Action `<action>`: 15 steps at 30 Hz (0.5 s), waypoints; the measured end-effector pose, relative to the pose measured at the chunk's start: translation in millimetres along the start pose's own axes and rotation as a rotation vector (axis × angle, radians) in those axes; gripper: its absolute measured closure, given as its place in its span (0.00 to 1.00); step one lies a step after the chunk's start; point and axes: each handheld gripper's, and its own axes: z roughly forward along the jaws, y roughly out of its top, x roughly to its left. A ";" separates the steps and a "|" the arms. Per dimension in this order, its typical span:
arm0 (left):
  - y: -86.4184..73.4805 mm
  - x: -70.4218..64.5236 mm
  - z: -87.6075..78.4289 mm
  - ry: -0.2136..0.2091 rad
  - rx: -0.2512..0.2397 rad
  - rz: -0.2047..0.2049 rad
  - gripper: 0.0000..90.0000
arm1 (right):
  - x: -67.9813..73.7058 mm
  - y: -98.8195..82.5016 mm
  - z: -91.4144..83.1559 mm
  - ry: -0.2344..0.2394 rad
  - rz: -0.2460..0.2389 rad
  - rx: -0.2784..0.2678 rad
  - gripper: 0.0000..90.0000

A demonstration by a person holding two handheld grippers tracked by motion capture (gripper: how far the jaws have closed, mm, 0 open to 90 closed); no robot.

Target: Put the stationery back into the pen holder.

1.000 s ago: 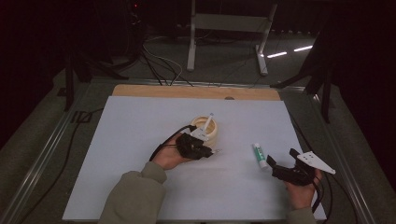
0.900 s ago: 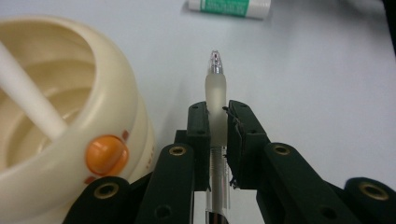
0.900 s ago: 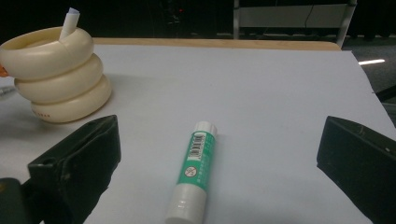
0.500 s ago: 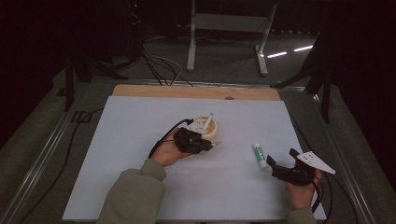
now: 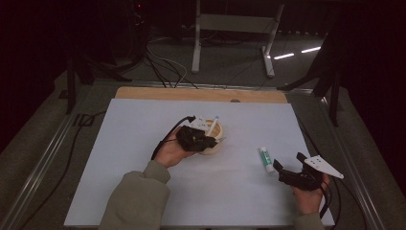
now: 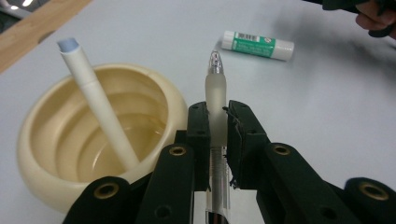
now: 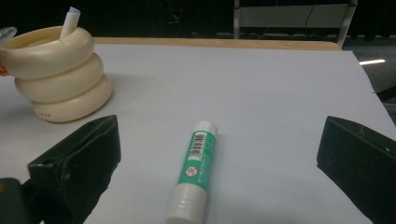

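Note:
My left gripper [image 6: 217,116] is shut on a clear frosted pen [image 6: 216,93] whose tip points past the jaws. Just left of it stands a cream ribbed cup [image 6: 56,140] with a white marker [image 6: 95,107] leaning inside. From above, the left gripper [image 5: 210,142] sits against the near side of the cup [image 5: 216,131], beside the marker [image 5: 212,125]. A green-and-white glue stick [image 7: 194,170] lies flat on the white sheet, between the wide-apart jaws of my right gripper [image 7: 222,144]. That right gripper [image 5: 287,163] stands open near the sheet's right edge, just short of the glue stick [image 5: 266,159].
A white sheet [image 5: 134,143] covers the table, with a wooden strip [image 5: 201,94] along its far edge. Metal rails, cables and a stand's legs lie beyond in the dark. The person's other hand [image 6: 373,16] is at the top right of the left gripper view.
The left hand with the pen has edged slightly toward the cup. The right hand and glue stick have stayed put.

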 end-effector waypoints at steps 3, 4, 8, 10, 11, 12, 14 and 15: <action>2.5 0.7 -1.2 0.007 -0.002 -0.003 0.90 | 0.0 0.0 0.0 0.000 0.000 0.000 0.00; 3.1 0.9 -1.3 0.011 -0.004 -0.005 0.90 | 0.0 0.0 0.0 0.000 0.001 -0.001 0.00; 4.6 2.7 -2.6 0.022 -0.008 -0.017 0.90 | 0.0 0.0 0.0 0.000 0.000 0.001 0.00; 5.2 3.9 -3.3 0.026 -0.013 -0.024 0.90 | 0.1 0.0 0.0 0.000 -0.001 0.001 0.00; 5.5 4.4 -3.5 0.030 -0.013 -0.026 0.90 | 0.2 0.0 0.1 0.000 0.000 0.002 0.00; 6.0 4.8 -3.8 0.035 -0.013 -0.031 0.90 | 0.2 -0.1 0.1 0.000 -0.001 0.003 0.00; 6.7 6.0 -4.3 0.039 -0.015 -0.035 0.90 | 0.1 -0.1 0.2 0.000 0.000 0.003 0.00; 7.2 6.4 -4.5 0.044 -0.017 -0.039 0.90 | 0.2 -0.1 0.2 0.000 0.000 0.002 0.00</action>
